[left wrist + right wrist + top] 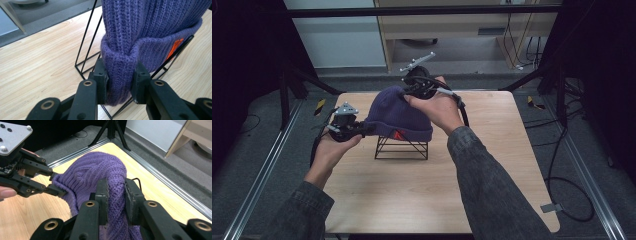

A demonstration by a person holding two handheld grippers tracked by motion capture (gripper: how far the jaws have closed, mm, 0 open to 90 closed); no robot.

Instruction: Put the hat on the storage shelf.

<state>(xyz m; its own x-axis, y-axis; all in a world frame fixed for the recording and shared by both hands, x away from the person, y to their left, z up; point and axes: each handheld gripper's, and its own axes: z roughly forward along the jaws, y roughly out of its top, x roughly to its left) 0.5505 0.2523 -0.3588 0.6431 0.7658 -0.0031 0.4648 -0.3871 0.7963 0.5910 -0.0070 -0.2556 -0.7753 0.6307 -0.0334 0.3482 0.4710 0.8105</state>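
both tools pinch the purple beanie (398,114): left tool (362,129) its folded brim, right tool (408,93) its crown, over the wire stand (402,148) on the worktop (492,165).

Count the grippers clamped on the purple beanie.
2. The left gripper pinches the folded cuff at the beanie's near-left edge, over the wire rack. The right gripper pinches the knit at the crown, on the far side.

One purple ribbed knitted beanie (399,114) with one orange tag (177,45) on its cuff. One black wire-frame stand (402,148). One light wooden table (492,165). Two black two-jaw grippers: left (121,83) and right (116,202).
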